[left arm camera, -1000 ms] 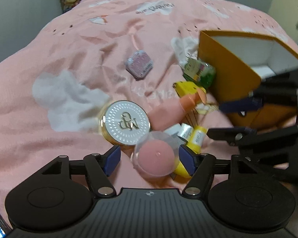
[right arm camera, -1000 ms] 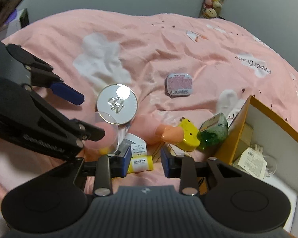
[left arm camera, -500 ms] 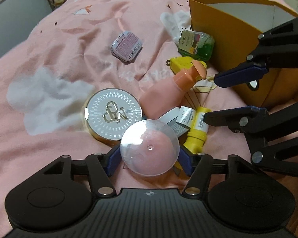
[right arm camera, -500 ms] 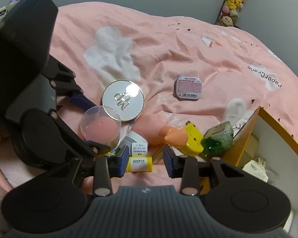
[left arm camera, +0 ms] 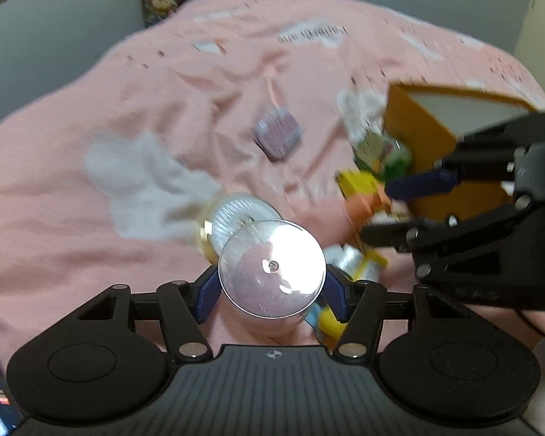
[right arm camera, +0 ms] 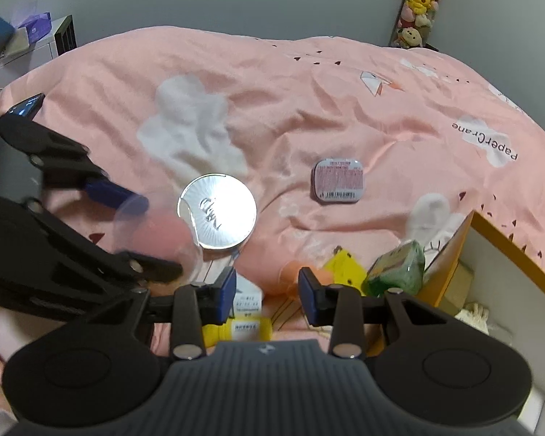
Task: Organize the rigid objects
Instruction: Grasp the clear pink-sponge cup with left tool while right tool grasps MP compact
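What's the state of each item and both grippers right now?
Clear container: clamped in left gripper, whose jaws just closed.
Right gripper: open, holding nothing.
Silver compact: closed, flat on bedspread.
Small pink tin: closed, lying apart.
Orange box: open.
Green bottle: lying against the box.

The pink bedcover (right arm camera: 345, 109) carries the words "PaperCrane", upside down in the right wrist view, on a white cloud patch (right arm camera: 485, 141). The silver compact (right arm camera: 217, 216) bears an embossed monogram, not clearly legible. Other labels are too small to read.
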`<state>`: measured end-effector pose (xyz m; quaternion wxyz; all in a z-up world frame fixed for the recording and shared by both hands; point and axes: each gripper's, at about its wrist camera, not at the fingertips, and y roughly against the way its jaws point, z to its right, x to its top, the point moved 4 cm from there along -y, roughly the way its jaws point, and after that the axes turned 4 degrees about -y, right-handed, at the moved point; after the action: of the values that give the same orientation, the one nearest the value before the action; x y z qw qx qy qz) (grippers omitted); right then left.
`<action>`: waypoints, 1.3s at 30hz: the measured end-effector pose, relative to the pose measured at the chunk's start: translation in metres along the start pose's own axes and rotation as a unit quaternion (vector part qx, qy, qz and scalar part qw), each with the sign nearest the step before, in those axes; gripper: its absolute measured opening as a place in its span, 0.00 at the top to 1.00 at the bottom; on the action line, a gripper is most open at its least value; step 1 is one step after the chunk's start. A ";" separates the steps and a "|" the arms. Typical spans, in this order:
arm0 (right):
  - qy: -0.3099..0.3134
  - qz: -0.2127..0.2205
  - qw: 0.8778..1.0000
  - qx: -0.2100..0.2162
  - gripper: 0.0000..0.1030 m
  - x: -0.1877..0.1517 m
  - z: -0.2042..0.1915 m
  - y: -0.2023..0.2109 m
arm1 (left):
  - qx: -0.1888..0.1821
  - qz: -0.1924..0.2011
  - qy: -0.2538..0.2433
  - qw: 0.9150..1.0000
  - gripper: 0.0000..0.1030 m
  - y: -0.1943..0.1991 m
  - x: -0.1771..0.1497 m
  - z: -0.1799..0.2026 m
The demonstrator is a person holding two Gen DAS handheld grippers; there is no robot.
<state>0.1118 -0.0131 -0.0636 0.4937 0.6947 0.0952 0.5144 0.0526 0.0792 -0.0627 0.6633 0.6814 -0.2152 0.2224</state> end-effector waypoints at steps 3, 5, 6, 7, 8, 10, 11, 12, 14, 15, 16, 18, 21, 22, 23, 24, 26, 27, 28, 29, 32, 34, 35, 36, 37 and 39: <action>0.007 -0.003 1.000 0.012 0.62 0.006 -0.003 -0.006 | 0.013 0.012 0.014 1.000 0.34 0.006 0.009 -0.012; 0.011 -0.004 1.000 0.024 0.59 0.011 -0.008 -0.011 | 0.030 0.013 0.020 0.999 0.34 0.005 0.012 -0.020; 0.013 -0.003 0.999 0.029 0.54 0.014 -0.011 -0.013 | 0.034 0.012 0.027 0.999 0.34 0.004 0.012 -0.025; 0.015 -0.002 0.999 0.035 0.52 0.017 -0.014 -0.016 | 0.032 0.010 0.035 0.999 0.34 0.003 0.012 -0.030; 0.018 -0.002 0.999 0.042 0.52 0.020 -0.017 -0.020 | 0.030 0.008 0.041 0.999 0.34 0.002 0.013 -0.033; 0.025 -0.008 0.998 0.054 0.50 0.025 -0.022 -0.028 | 0.031 0.007 0.046 0.998 0.34 0.002 0.011 -0.037; 0.028 -0.012 0.998 0.058 0.48 0.027 -0.025 -0.032 | 0.031 0.007 0.047 0.998 0.34 0.001 0.011 -0.038; 0.030 -0.015 0.998 0.061 0.41 0.029 -0.026 -0.036 | 0.031 0.006 0.049 0.998 0.34 -0.001 0.010 -0.039; 0.035 -0.020 0.997 0.064 0.37 0.034 -0.028 -0.045 | 0.033 0.005 0.052 0.998 0.34 -0.003 0.009 -0.042; 0.040 -0.026 0.997 0.067 0.36 0.036 -0.030 -0.050 | 0.032 0.003 0.054 0.998 0.34 -0.004 0.008 -0.044; 0.045 -0.031 0.996 0.070 0.35 0.038 -0.031 -0.054 | 0.031 0.002 0.056 0.998 0.34 -0.006 0.008 -0.046; 0.054 -0.041 0.995 0.078 0.32 0.040 -0.034 -0.063 | 0.030 0.001 0.059 0.998 0.34 -0.008 0.008 -0.048; 0.064 -0.054 0.993 0.082 0.32 0.042 -0.038 -0.077 | 0.026 0.002 0.065 0.998 0.34 -0.009 0.008 -0.050; 0.065 -0.058 0.993 0.082 0.31 0.042 -0.038 -0.081 | 0.025 0.002 0.066 0.997 0.33 -0.010 0.008 -0.051; 0.066 -0.062 0.992 0.084 0.31 0.042 -0.039 -0.086 | 0.023 0.001 0.068 0.997 0.33 -0.010 0.009 -0.052; 0.068 -0.066 0.992 0.085 0.31 0.043 -0.039 -0.090 | 0.022 0.001 0.070 0.997 0.33 -0.011 0.009 -0.053; 0.070 -0.071 0.991 0.086 0.29 0.044 -0.039 -0.097 | 0.017 0.001 0.076 0.997 0.33 -0.012 0.009 -0.056; 0.068 -0.074 0.991 0.092 0.29 0.045 -0.039 -0.100 | 0.015 0.001 0.079 0.997 0.33 -0.012 0.009 -0.058; 0.066 -0.075 0.990 0.097 0.28 0.046 -0.038 -0.102 | 0.014 0.001 0.081 0.997 0.33 -0.013 0.009 -0.059; 0.064 -0.076 0.990 0.101 0.28 0.046 -0.038 -0.104 | 0.014 0.000 0.081 0.997 0.33 -0.013 0.009 -0.059; 0.066 -0.079 0.988 0.111 0.28 0.048 -0.037 -0.107 | 0.015 -0.001 0.082 0.996 0.33 -0.014 0.011 -0.060; 0.065 -0.081 0.988 0.114 0.28 0.049 -0.035 -0.107 | 0.015 -0.002 0.083 0.996 0.33 -0.015 0.012 -0.060; 0.065 -0.081 0.988 0.115 0.28 0.049 -0.035 -0.108 | 0.015 -0.002 0.084 0.996 0.33 -0.015 0.012 -0.060; 0.065 -0.082 0.988 0.116 0.28 0.050 -0.035 -0.108 | 0.015 -0.002 0.085 0.996 0.33 -0.014 0.012 -0.061; 0.065 -0.082 0.988 0.116 0.28 0.050 -0.035 -0.108 | 0.014 -0.002 0.085 0.996 0.33 -0.014 0.012 -0.060; 0.073 -0.081 0.988 0.112 0.23 0.051 -0.036 -0.109 | 0.015 -0.002 0.083 0.996 0.33 -0.013 0.012 -0.060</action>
<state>0.1472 0.0945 -0.1184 0.4442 0.6963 0.2440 0.5083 0.0690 0.1393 -0.0653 0.6688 0.6711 -0.1540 0.2803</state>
